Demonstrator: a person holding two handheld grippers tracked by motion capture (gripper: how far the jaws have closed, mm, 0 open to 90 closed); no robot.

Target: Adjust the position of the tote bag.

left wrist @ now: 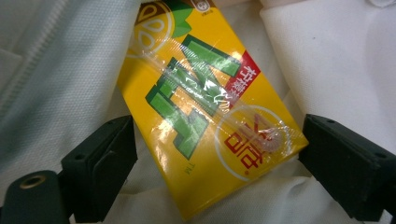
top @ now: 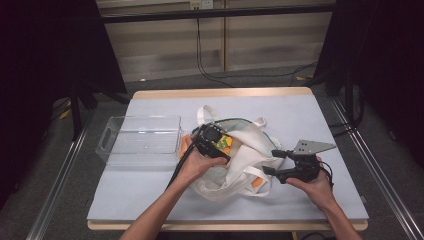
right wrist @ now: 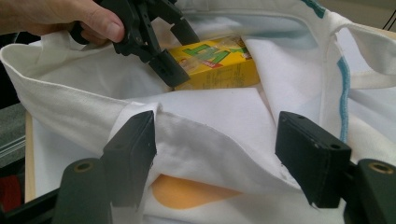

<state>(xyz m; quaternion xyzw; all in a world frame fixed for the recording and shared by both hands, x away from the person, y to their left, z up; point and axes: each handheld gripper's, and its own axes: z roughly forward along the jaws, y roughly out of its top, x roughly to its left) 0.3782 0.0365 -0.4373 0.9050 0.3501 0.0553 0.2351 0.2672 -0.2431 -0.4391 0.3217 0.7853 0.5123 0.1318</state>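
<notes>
A white tote bag [top: 248,159] with teal trim lies open in the middle of the table. A yellow drink carton [left wrist: 205,116] lies inside it on the fabric, also in the high view [top: 226,145] and the right gripper view [right wrist: 224,70]. My left gripper [top: 214,145] reaches into the bag's mouth. Its jaws stand open on either side of the carton [left wrist: 217,154], close to its edges without pressing. My right gripper [top: 272,162] sits at the bag's right side. It is open, with a fold of bag cloth [right wrist: 210,121] lying loose between the jaws [right wrist: 217,149].
A clear plastic bin [top: 116,145] stands on the table left of the bag, close to my left hand. An orange print [right wrist: 187,191] shows on the bag's outer face. Bare table lies in front of and behind the bag.
</notes>
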